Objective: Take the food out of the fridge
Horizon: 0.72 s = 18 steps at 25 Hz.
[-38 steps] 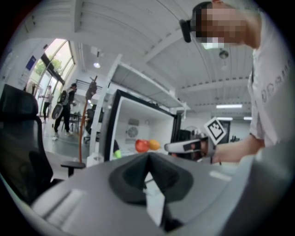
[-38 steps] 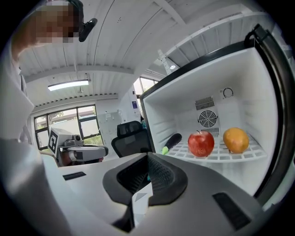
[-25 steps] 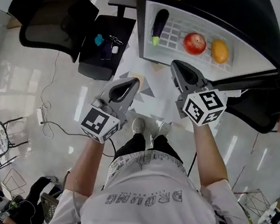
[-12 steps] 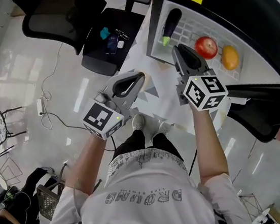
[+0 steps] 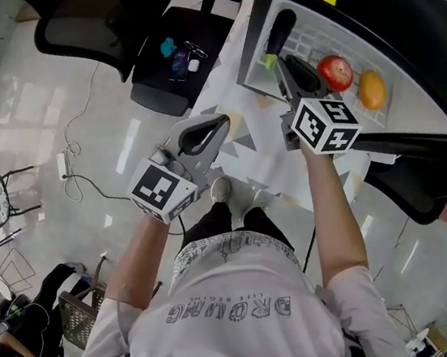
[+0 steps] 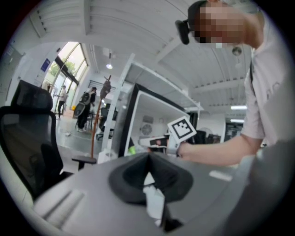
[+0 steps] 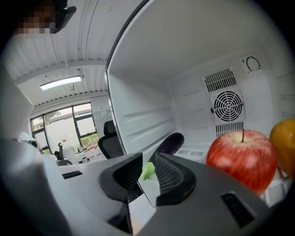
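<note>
Looking down via the head view: both grippers are held out in front of the person, over a table w/ a grey triangle-patterned cover point(image 5: 247, 156). The left gripper point(image 5: 220, 122) is kept low beside the fridge point(image 5: 398, 12), well apart from the food, jaws clenched together, nothing held. The right gripper point(image 5: 291, 64) is pushed into the open fridge, tips just beside the lower end of the eggplant point(image 5: 280, 30). All the food is seen lying on the white wire shelf point(image 5: 310, 45) inside: eggplant at the left, apple point(image 5: 335, 73) in the middle, orange fruit point(image 5: 372, 89) at the right. An office chair point(image 5: 105, 22) is parked off to the left.

Left gripper view: the pads are seen pressed shut, w/ nothing between them. Beyond them the right gripper is seen reaching into the fridge opening, and the office chair point(image 6: 25, 138) is at the far left.

Right gripper view: the jaws are parted and opening; nothing is gripped, no pad is touching anything. Through the gap the green stem end point(image 7: 147, 171) of the eggplant point(image 7: 168, 141) is framed, a bit further in, the dark body slanting up and away along the left wall. The apple point(image 7: 242, 159) is seen close at the right, upright w/ stem on top, and the orange fruit point(image 7: 284, 138) is just beside it at the frame edge. A fan grille point(image 7: 227, 106) is set in the back wall.
</note>
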Available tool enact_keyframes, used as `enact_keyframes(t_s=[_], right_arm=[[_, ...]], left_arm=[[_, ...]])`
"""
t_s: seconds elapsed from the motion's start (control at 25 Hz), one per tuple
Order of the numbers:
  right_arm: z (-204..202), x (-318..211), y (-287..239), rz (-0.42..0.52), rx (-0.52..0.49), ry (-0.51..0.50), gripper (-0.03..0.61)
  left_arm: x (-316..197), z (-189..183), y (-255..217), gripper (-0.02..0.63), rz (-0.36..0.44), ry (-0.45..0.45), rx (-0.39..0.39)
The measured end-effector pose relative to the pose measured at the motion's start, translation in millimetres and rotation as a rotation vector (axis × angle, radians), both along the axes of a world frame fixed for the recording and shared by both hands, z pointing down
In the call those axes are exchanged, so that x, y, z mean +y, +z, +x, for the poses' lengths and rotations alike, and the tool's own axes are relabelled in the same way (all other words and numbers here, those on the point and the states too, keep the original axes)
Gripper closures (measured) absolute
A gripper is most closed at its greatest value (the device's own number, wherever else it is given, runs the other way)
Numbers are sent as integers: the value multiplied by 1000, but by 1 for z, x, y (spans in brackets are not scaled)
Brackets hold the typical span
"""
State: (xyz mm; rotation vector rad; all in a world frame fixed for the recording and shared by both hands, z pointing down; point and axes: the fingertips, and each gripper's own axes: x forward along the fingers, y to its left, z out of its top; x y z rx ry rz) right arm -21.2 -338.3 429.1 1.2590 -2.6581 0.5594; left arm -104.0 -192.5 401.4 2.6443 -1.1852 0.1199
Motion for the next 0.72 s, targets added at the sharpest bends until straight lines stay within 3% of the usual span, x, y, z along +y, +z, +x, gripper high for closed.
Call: enact_keyframes(t_s=[0.4,0.72], right_arm=[[-12,-13,18,-68,27,37,451],[-17,-22,30,-120,167,138,439]], left_arm=[[1,-11,7,611,-18,-17,7],[1,-17,5,610,-10,-23,14]])
